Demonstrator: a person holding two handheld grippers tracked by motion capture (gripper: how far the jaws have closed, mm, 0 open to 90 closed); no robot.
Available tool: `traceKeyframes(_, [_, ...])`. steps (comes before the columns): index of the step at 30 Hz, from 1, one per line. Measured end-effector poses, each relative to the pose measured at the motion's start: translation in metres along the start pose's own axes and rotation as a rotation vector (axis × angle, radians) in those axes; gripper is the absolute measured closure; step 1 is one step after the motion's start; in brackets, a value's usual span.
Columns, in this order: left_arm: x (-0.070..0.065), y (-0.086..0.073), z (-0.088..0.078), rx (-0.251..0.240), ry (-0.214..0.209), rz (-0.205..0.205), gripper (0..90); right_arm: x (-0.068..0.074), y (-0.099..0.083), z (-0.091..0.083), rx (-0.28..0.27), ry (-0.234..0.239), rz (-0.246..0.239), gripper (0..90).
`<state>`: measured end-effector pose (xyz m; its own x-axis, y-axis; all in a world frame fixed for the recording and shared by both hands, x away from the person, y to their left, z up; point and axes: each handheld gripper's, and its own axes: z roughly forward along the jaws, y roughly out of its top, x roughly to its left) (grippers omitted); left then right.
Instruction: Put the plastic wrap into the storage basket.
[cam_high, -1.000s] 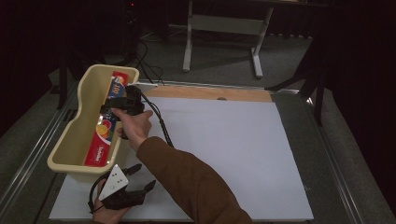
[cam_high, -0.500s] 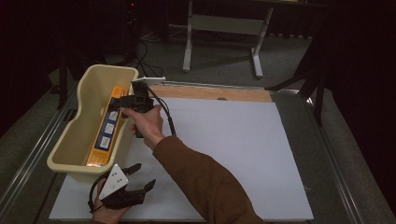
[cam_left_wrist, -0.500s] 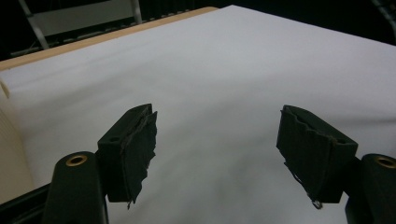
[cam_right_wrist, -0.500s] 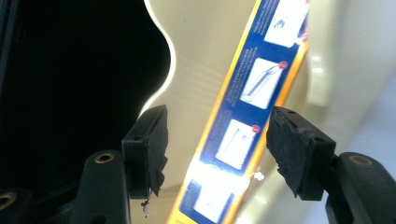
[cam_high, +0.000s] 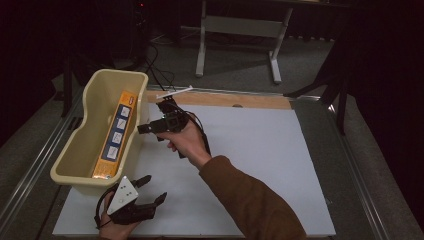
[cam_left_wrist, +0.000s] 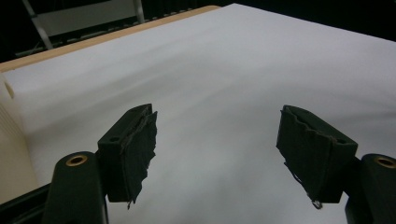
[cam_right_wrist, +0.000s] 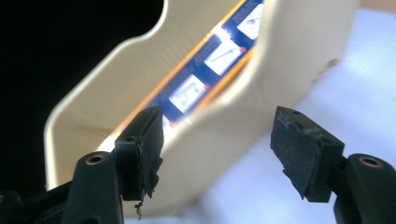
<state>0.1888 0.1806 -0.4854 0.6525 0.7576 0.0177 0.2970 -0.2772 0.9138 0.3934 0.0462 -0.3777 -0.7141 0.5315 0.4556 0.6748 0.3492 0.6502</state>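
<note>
A cream plastic tub (cam_high: 85, 150) stands at the left of the white sheet (cam_high: 260, 150). A long orange and blue box (cam_high: 116, 135) lies lengthwise inside it. My right gripper (cam_high: 143, 129) hovers just right of the tub's rim, pointing at it. In the right gripper view the right gripper (cam_right_wrist: 217, 149) faces the tub wall (cam_right_wrist: 275, 56) and the box (cam_right_wrist: 205, 74); its jaws have just been opening, with nothing between them. My left gripper (cam_high: 155, 188) rests near the front edge below the tub. The left gripper (cam_left_wrist: 217, 154) stands open over bare sheet.
A wooden strip (cam_high: 220, 99) runs along the sheet's far edge, with a thin white plastic piece (cam_high: 175, 91) lying on it. Metal rails (cam_high: 35, 170) border the table's sides. A stand's legs (cam_high: 237, 30) rise beyond the table. The right gripper's cable (cam_high: 202, 135) trails along the wrist.
The right gripper has drawn back out of the tub to its right and risen a little. The box it was at now lies flat in the tub. The left gripper kept still.
</note>
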Motion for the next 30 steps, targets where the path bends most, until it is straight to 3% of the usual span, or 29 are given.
traceKeyframes(2, [-0.001,0.000,0.001,0.004,-0.001,0.001,28.0,-0.002,-0.007,-0.012,-0.014,-0.016,-0.051,32.7])
traceKeyframes(6, [-0.001,0.001,0.001,0.006,0.000,0.002,28.1,-0.006,-0.025,-0.037,-0.049,-0.106,-0.203,31.4])
traceKeyframes(7, [-0.001,0.001,0.001,0.006,0.000,0.003,28.1,-0.006,-0.025,-0.037,-0.049,-0.106,-0.203,31.4])
traceKeyframes(8, [-0.001,0.001,0.002,0.006,-0.001,0.005,28.0,-0.008,-0.034,-0.046,-0.047,-0.133,-0.258,30.7])
traceKeyframes(14, [-0.001,0.001,0.002,0.009,-0.002,0.005,28.0,-0.013,-0.054,-0.063,-0.035,-0.172,-0.308,30.9])
traceKeyframes(17, [-0.001,0.000,0.003,0.022,0.005,0.001,28.0,-0.016,-0.067,-0.074,-0.027,-0.175,-0.367,31.3])
traceKeyframes(18, [0.000,0.000,0.004,0.026,0.008,-0.002,28.0,-0.019,-0.077,-0.081,-0.035,-0.184,-0.412,31.3])
traceKeyframes(22, [0.000,0.000,0.004,0.025,0.016,-0.009,28.0,-0.024,-0.093,-0.089,-0.043,-0.186,-0.435,31.2])
traceKeyframes(26, [0.001,0.000,0.004,0.031,0.025,-0.014,28.1,-0.040,-0.127,-0.105,-0.039,-0.241,-0.472,31.2])
traceKeyframes(27, [0.001,0.000,0.004,0.032,0.028,-0.016,28.1,-0.040,-0.127,-0.105,-0.039,-0.241,-0.472,31.2])
traceKeyframes(28, [0.001,0.000,0.005,0.036,0.033,-0.017,28.2,-0.048,-0.142,-0.113,-0.051,-0.259,-0.470,30.7])
traceKeyframes(30, [0.002,0.000,0.005,0.043,0.041,-0.021,28.2,-0.051,-0.148,-0.116,-0.062,-0.274,-0.470,30.8])
